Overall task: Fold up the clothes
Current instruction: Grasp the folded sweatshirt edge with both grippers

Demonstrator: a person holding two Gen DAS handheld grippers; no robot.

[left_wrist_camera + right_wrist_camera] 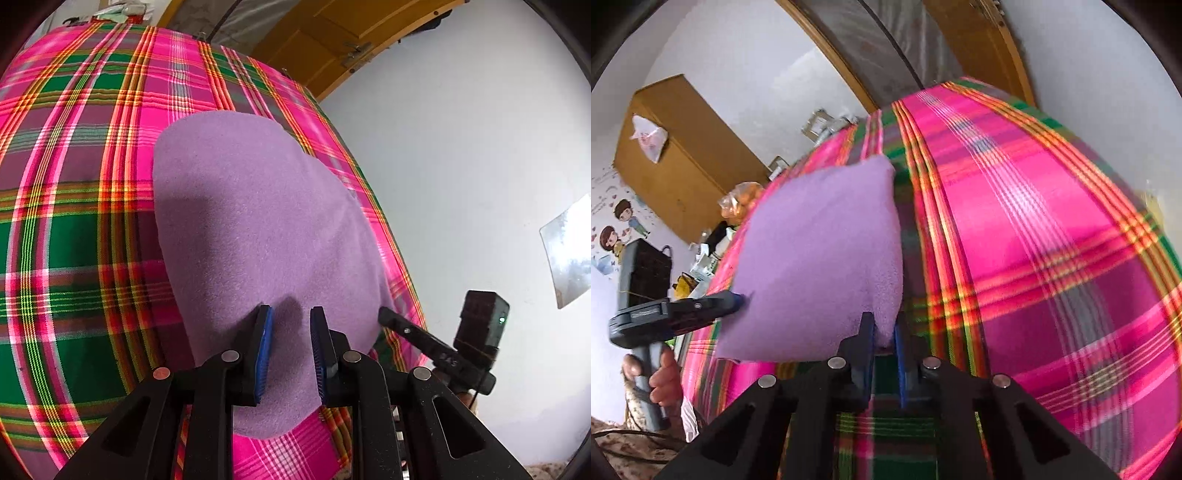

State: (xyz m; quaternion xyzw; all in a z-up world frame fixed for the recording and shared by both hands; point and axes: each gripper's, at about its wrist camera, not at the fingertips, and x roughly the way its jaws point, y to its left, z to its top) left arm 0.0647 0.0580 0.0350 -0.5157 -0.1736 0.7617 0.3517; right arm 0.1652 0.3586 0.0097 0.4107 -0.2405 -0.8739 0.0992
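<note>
Plaid blanket point(74, 221) bears fuzzy lilac cloth point(240, 221), both tools gripping.

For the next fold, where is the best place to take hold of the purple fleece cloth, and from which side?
Probably grip the purple fleece cloth at its two near corners, coming in low from the near edge of the plaid bedspread. It lies thin and flat, so only edges and corners offer a bite. The right tool already pinches one near corner; the left tool straddles the near edge.

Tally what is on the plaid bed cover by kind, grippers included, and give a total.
Purple cloth: 1
Handheld grippers: 2, the left gripper and the right gripper, each at a near corner of the cloth
Plaid cover: 1
Total: 4
</note>
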